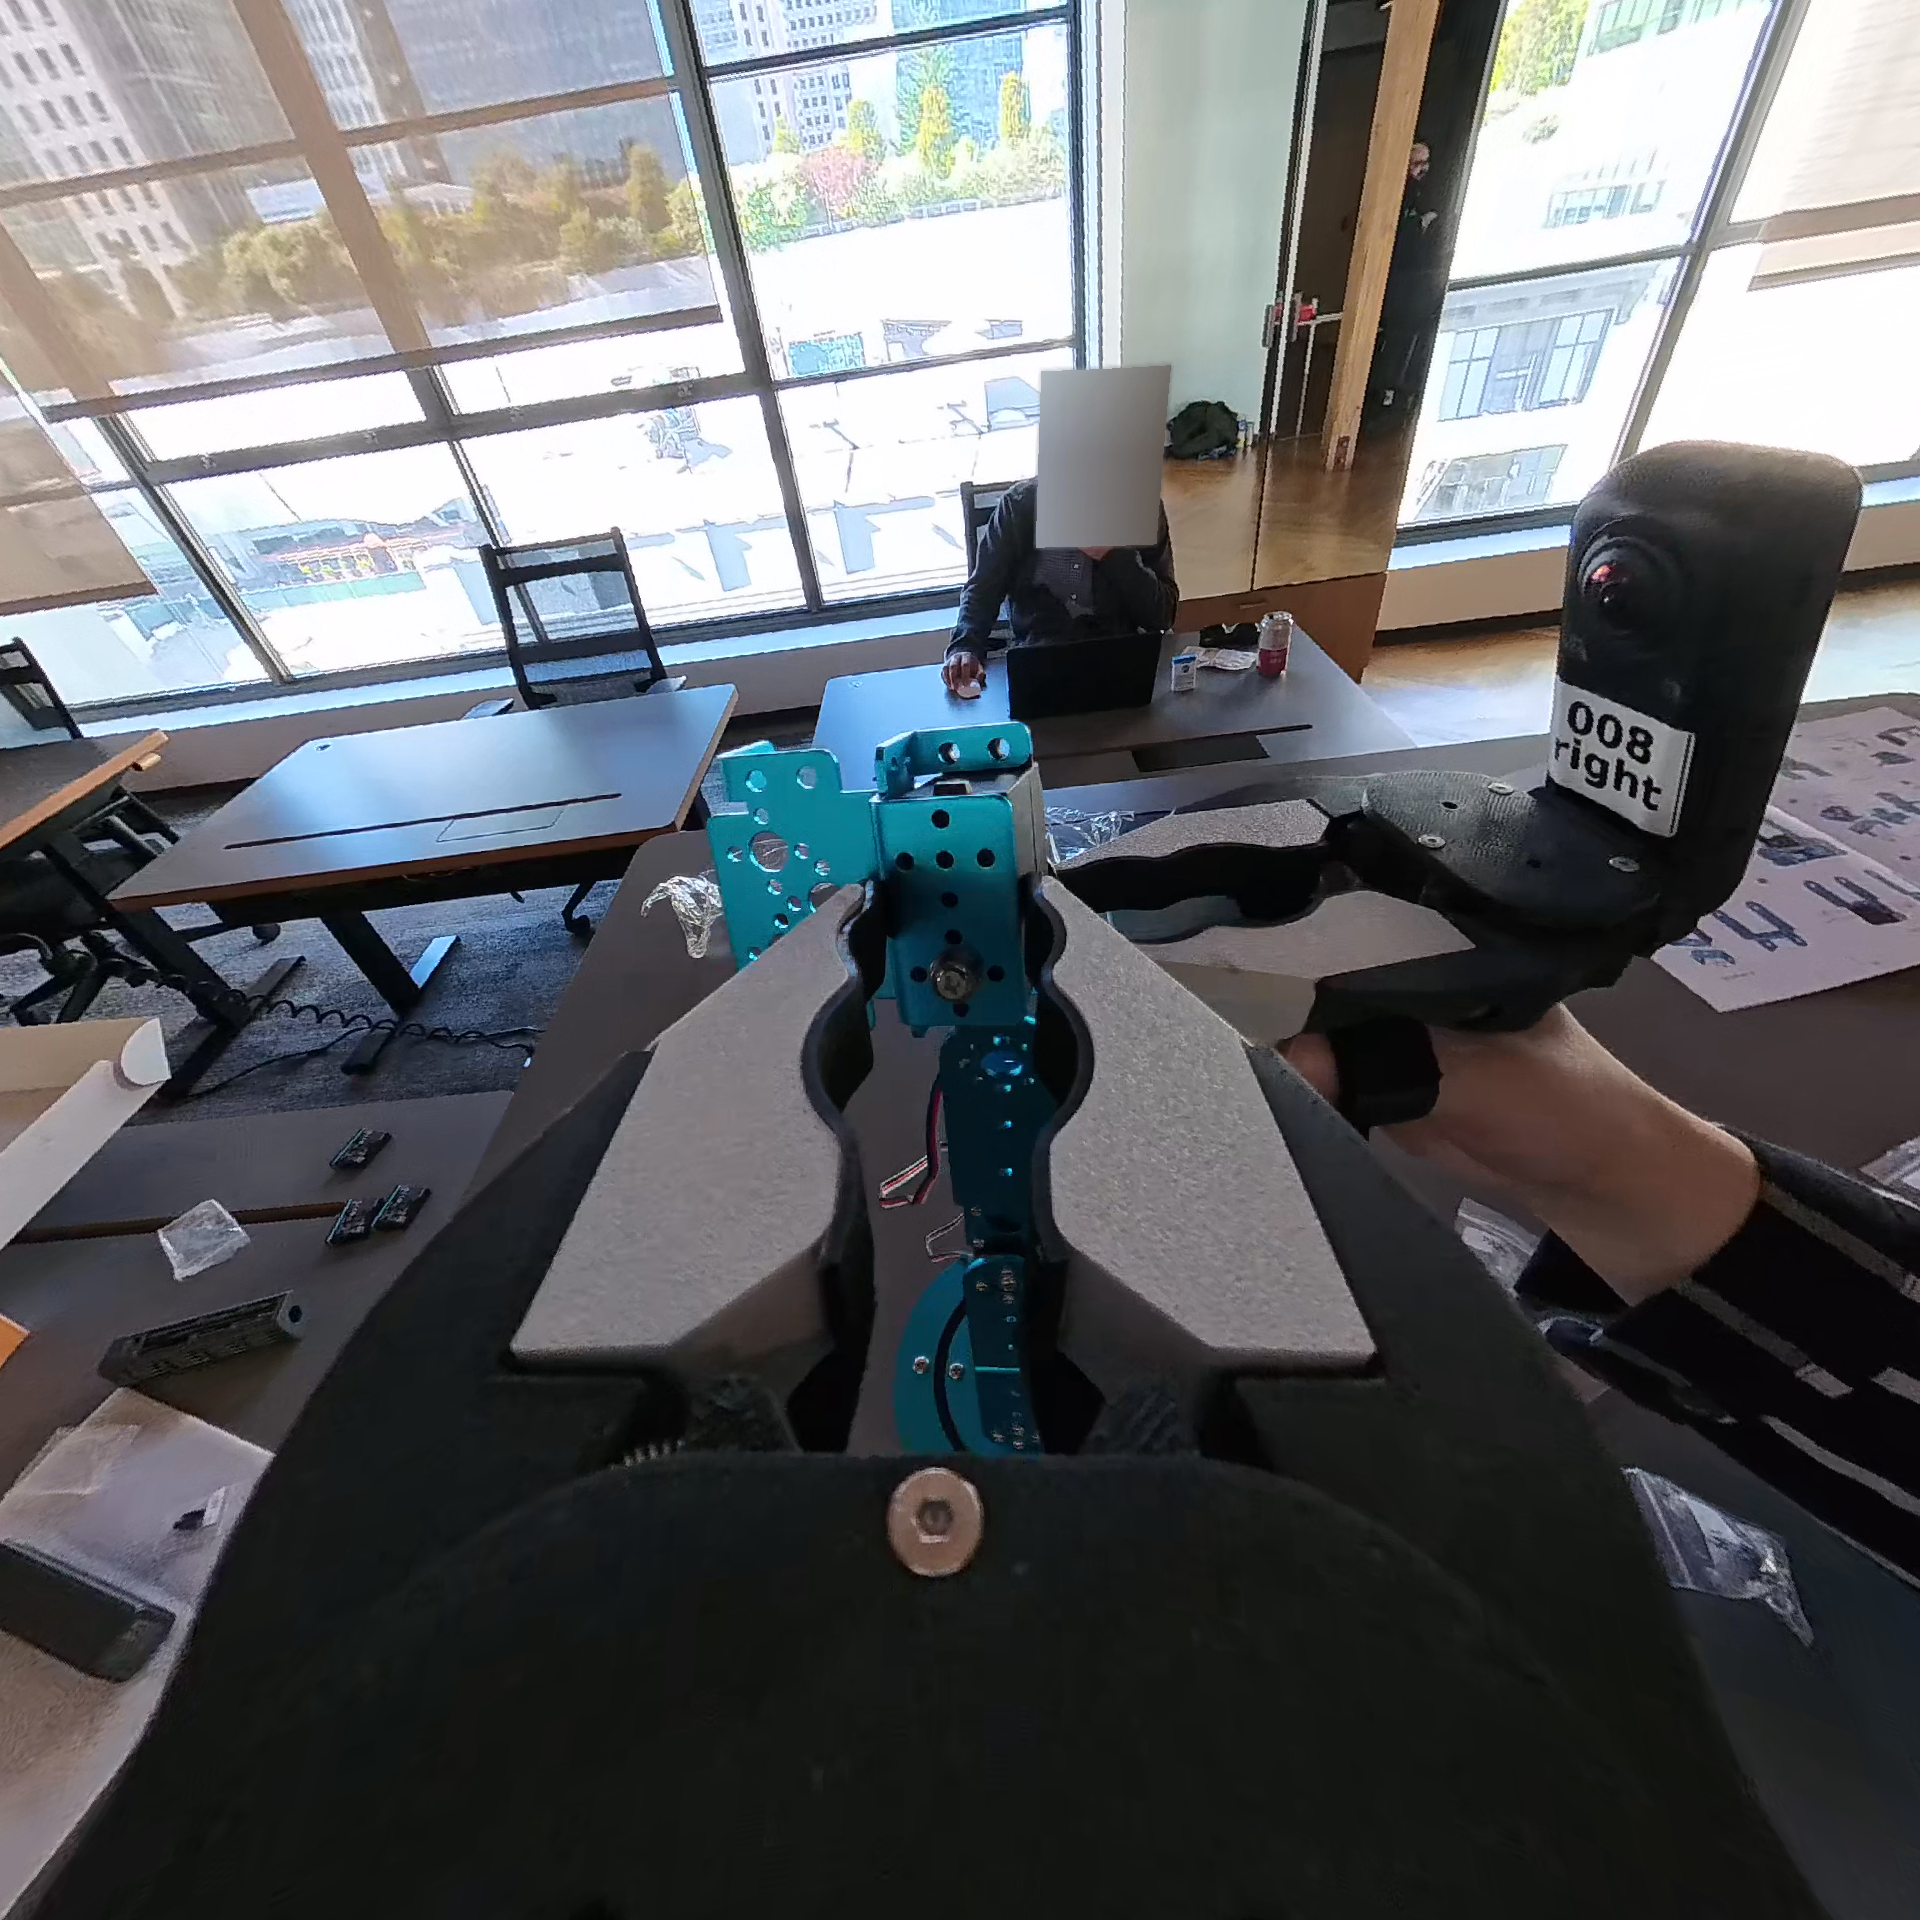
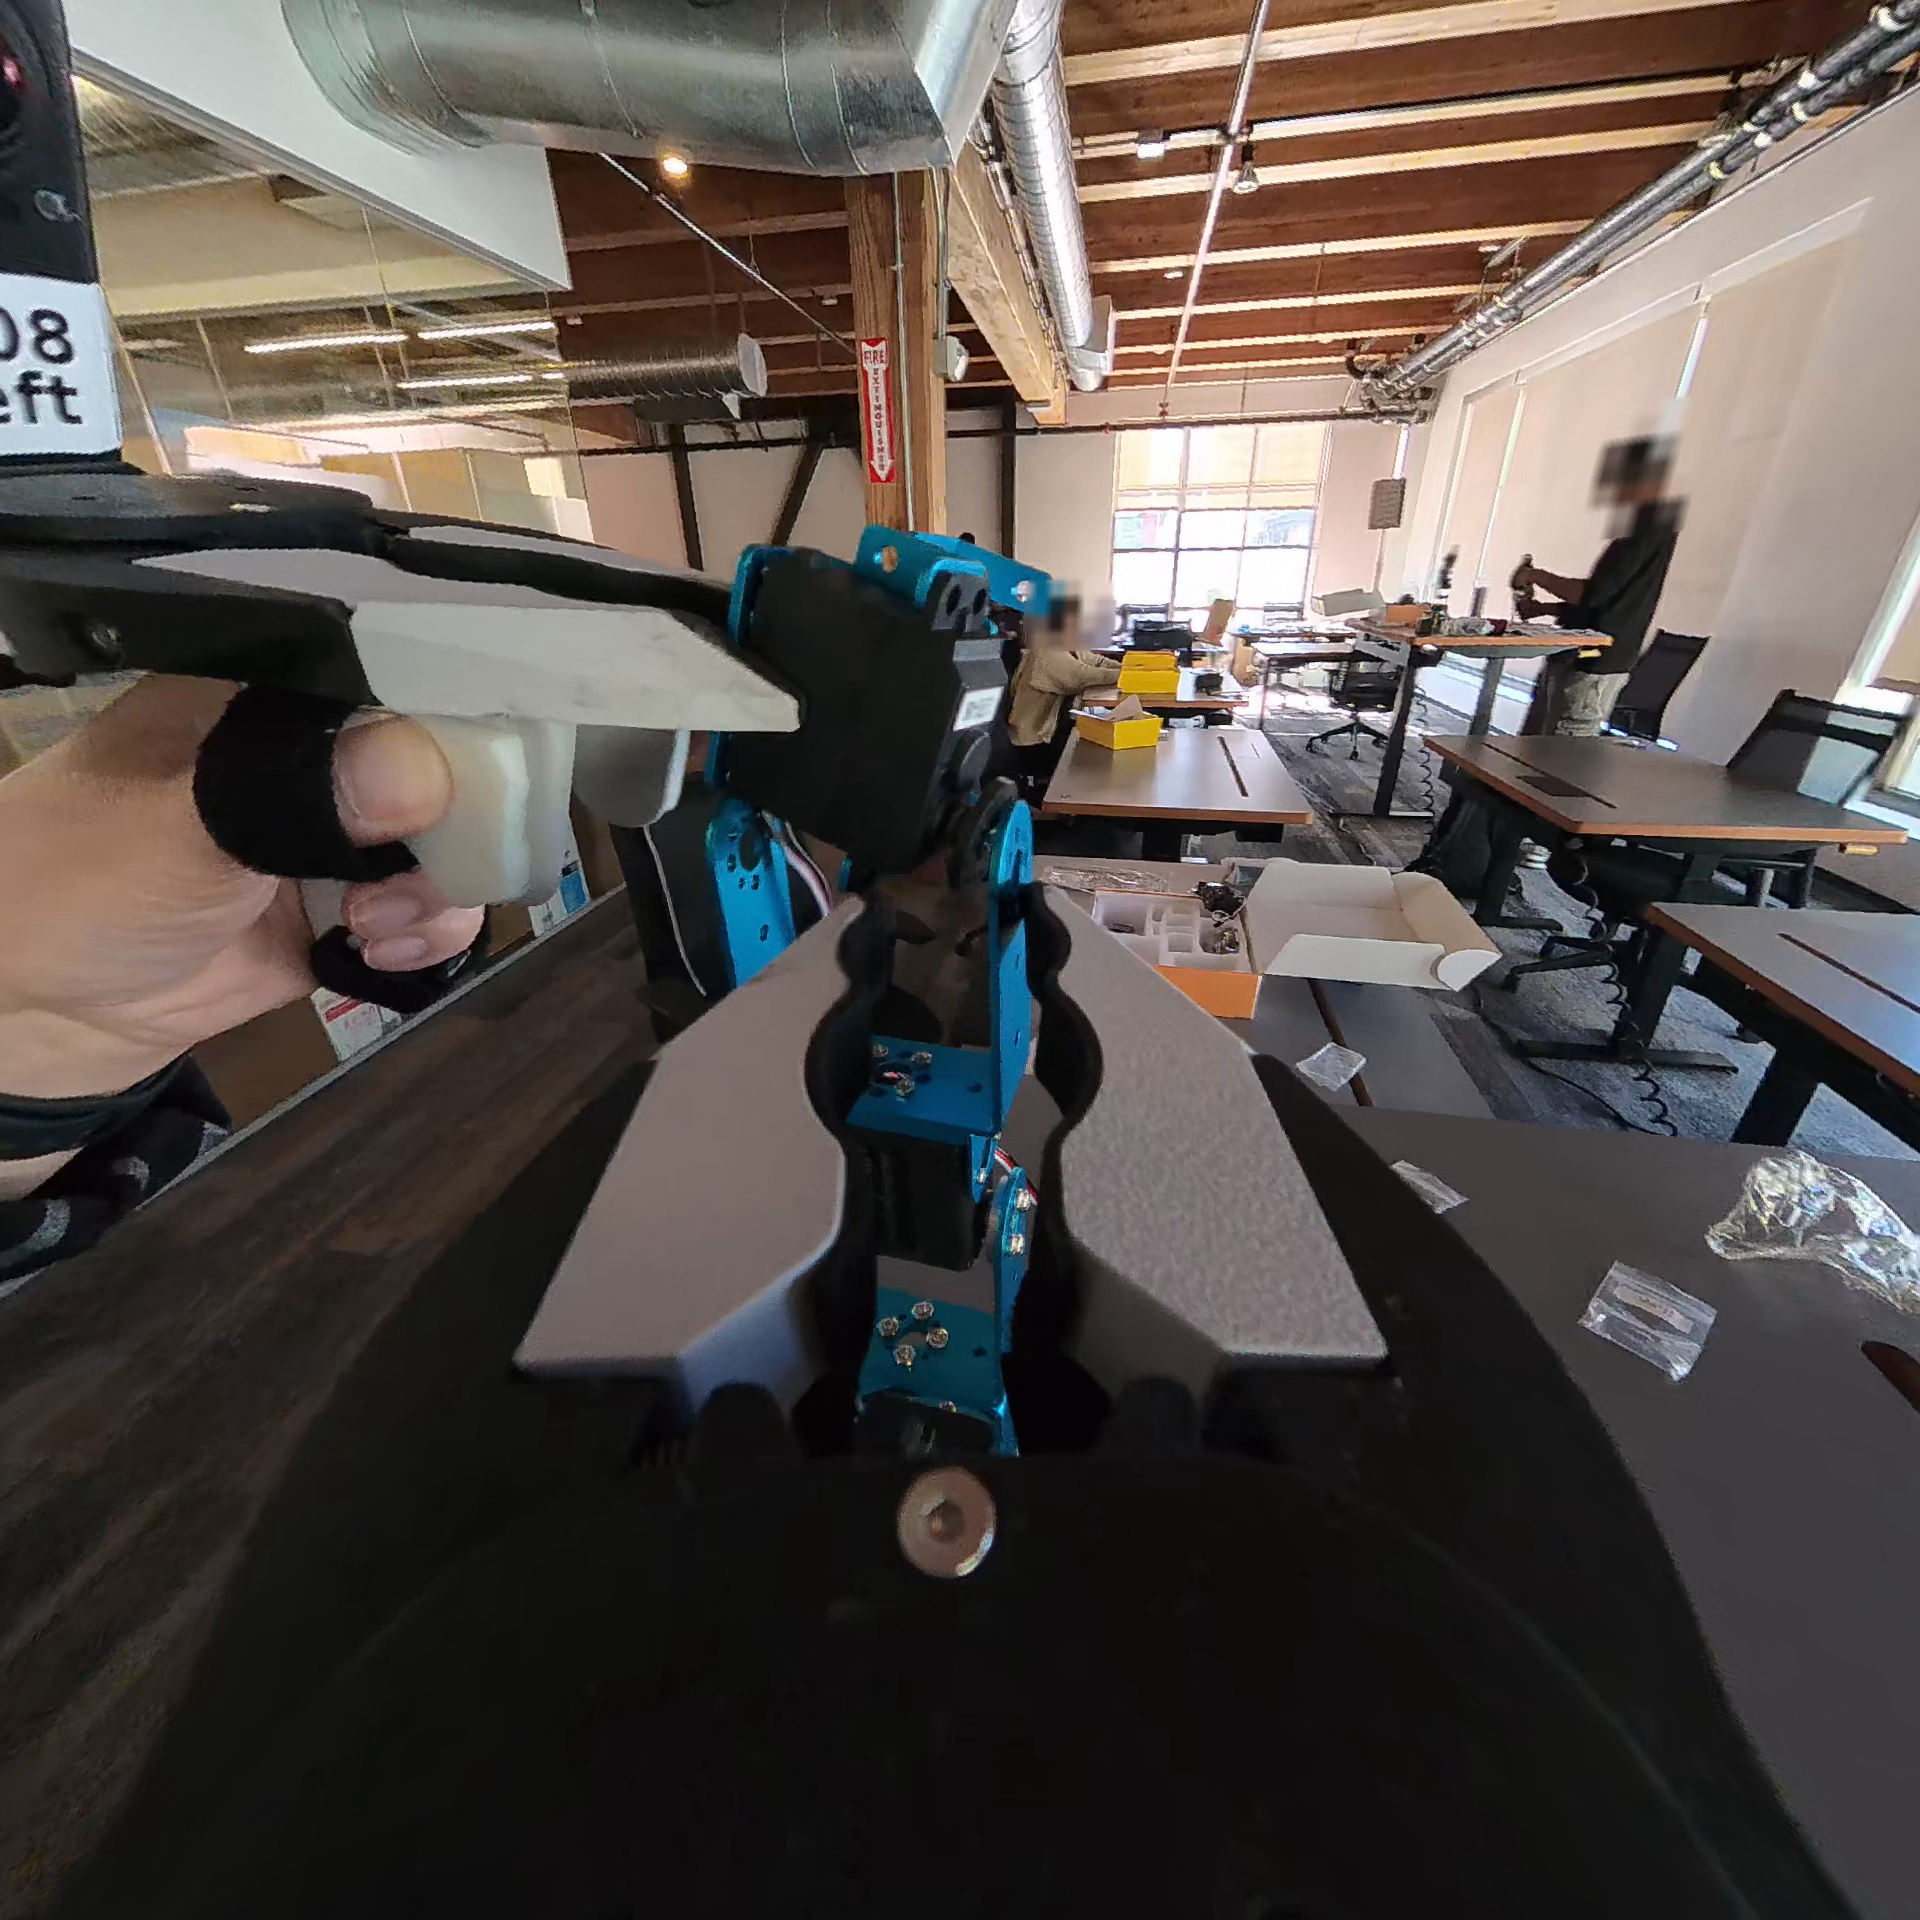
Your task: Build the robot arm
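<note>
A blue metal robot arm [image 1: 940,862] built of perforated brackets and servos stands upright over the dark table [image 1: 582,1039]. My left gripper [image 1: 951,904] is shut on its upper blue bracket. My right gripper [image 1: 1070,883] reaches in from the right, held by a hand, and meets the same upper part. In the right wrist view my right gripper [image 2: 951,914] is shut on the blue robot arm [image 2: 1003,883] just below its black servo [image 2: 883,707]. My left gripper [image 2: 764,655] comes in from the left and clamps that servo block. The arm's base is hidden behind the fingers.
Small circuit boards [image 1: 379,1210], a black part [image 1: 197,1340] and a printed sheet [image 1: 1818,883] lie on the table. An open white and orange box [image 2: 1226,935] and plastic bags [image 2: 1647,1314] lie to the right. A person [image 1: 1060,592] sits at a laptop; another [image 2: 1600,613] stands farther off. Some 4 centimeters of space lies between my two pairs of fingers.
</note>
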`<action>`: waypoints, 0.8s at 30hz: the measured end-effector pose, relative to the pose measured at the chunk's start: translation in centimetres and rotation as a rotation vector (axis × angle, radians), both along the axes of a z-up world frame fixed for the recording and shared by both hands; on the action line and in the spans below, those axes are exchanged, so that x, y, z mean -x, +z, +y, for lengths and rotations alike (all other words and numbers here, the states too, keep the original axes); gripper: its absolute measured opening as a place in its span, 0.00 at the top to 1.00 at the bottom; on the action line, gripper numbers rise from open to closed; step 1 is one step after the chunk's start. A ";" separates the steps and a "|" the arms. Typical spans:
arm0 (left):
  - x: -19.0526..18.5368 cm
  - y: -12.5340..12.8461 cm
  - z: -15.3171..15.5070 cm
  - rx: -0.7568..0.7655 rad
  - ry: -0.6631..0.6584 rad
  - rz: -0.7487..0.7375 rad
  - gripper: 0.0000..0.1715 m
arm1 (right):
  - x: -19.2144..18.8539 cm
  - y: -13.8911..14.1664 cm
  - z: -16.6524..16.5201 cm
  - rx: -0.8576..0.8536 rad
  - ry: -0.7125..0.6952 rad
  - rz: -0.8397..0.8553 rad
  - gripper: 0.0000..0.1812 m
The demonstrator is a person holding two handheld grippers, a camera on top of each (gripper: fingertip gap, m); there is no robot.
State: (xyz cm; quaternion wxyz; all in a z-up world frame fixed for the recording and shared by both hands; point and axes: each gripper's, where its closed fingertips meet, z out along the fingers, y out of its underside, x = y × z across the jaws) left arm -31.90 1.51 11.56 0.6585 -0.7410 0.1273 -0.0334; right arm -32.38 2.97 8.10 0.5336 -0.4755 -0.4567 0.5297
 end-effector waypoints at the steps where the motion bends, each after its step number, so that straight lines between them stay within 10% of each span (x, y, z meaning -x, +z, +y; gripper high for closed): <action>1: 0.0 0.0 0.0 -0.001 0.001 0.004 0.86 | 0.0 0.0 -0.2 0.001 0.009 0.001 0.85; 24: 0.0 0.2 -0.1 -0.048 0.035 -0.033 0.86 | 0.0 0.1 -0.8 0.049 0.032 -0.001 0.78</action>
